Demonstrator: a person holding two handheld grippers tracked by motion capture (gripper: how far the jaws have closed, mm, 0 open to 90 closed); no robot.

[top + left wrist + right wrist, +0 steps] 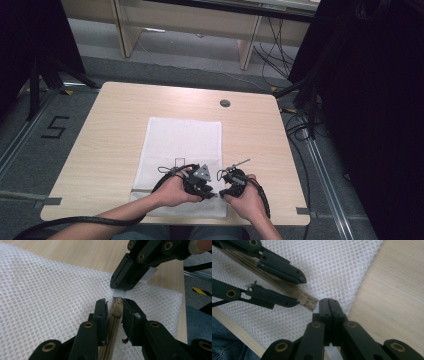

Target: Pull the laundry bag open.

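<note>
My right gripper (329, 305) pinches the mesh bag's (37, 290) white tab (119, 293); left gripper (115, 308) jaws stand around the zipper slider (116, 310), not clearly squeezing. I judge the zipper not yet pulled.

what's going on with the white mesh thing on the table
A person works on a white mesh bag lying flat on the table, one claw in each hand. The left claw straddles the tan zipper pull at the zipper's end. The right claw is shut on the white tab just beyond it, holding the bag's edge.
</note>
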